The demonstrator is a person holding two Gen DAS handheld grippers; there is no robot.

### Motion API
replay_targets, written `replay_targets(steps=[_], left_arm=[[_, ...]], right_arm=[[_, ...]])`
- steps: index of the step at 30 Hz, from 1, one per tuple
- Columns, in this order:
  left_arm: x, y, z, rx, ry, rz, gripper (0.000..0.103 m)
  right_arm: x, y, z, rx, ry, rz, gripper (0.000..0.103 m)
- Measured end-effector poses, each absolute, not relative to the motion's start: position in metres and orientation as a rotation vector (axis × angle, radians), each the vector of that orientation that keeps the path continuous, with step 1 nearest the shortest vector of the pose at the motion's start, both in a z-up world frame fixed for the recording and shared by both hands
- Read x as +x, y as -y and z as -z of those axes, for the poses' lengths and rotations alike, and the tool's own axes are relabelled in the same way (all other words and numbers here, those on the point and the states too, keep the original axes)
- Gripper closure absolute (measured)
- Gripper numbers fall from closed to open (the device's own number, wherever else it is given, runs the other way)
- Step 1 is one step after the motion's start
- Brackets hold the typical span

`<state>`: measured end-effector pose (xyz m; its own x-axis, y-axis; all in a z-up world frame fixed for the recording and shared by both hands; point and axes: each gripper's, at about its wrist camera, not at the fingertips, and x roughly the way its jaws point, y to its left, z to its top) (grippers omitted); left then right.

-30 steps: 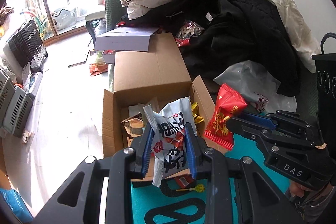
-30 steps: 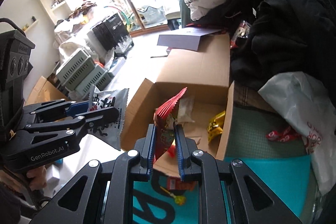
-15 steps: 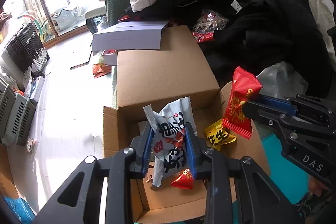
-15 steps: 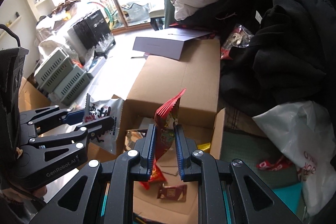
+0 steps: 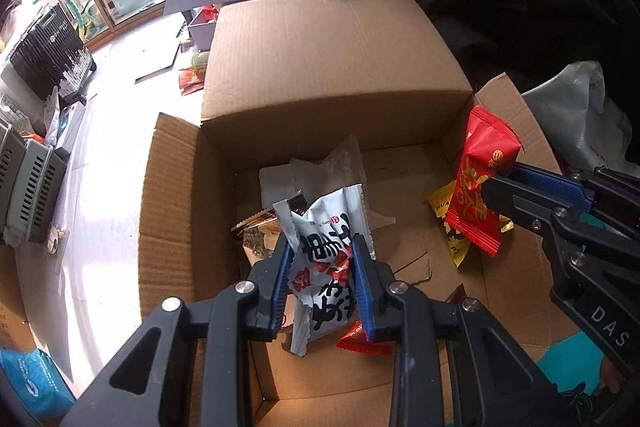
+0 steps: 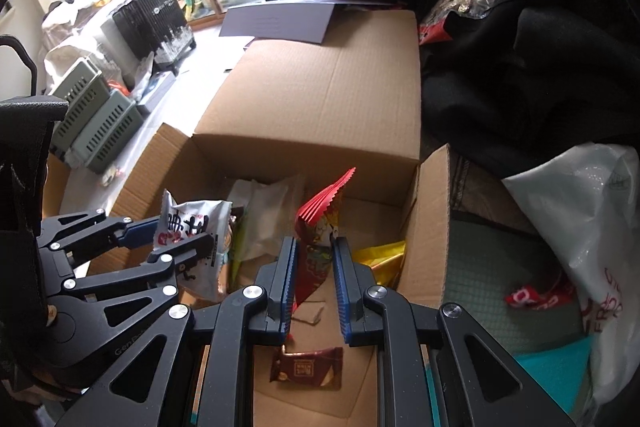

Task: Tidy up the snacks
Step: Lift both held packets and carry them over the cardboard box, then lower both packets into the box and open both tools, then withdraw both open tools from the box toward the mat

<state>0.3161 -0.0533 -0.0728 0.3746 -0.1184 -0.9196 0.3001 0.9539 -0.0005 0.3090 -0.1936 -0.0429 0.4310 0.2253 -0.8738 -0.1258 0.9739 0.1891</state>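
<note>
Both packets have come lower over the cardboard box [image 5: 320, 75], left gripper [image 5: 322, 267] clamping the white packet [image 5: 326, 259], right gripper [image 6: 314, 267] the red packet [image 6: 320, 227]

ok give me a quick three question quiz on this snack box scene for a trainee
1. True or false: the left gripper is shut on a white snack packet.
2. Multiple choice: what does the right gripper hold? A) a yellow packet B) a red snack packet C) nothing
3. Fill in: both held packets hang over the open ______.

Key
1. True. Its blue pads press the packet from both sides.
2. B. The yellow packet lies on the bottom of the cardboard box.
3. Cardboard box. A brown wrapped bar also lies on its bottom, near the front.
</note>
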Motion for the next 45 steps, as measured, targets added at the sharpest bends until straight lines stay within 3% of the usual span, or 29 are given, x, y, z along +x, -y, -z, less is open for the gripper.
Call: replay_targets(steps=[13,17,19,21,22,45], left_arm=[[0.304,0.046,0.087,0.217,-1.245,0.193,0.074],[0.303,0.045,0.083,0.199,-1.267,0.184,0.073],[0.302,0.047,0.077,0.215,-1.247,0.167,0.063],[0.301,0.05,0.069,0.229,-1.215,0.161,0.038],[0.299,0.051,0.063,0.231,-1.199,0.165,0.035],[0.236,0.049,-0.076,0.176,-0.977,0.21,0.034]], right_arm=[[0.301,0.19,0.076,0.083,-1.216,-0.19,0.082],[0.297,0.192,0.069,0.077,-1.216,-0.179,0.07],[0.294,0.191,0.062,0.069,-1.209,-0.172,0.065],[0.292,0.191,0.055,0.055,-1.199,-0.167,0.064],[0.29,0.19,0.051,0.047,-1.194,-0.164,0.064],[0.235,0.208,-0.095,0.038,-0.951,-0.165,0.063]])
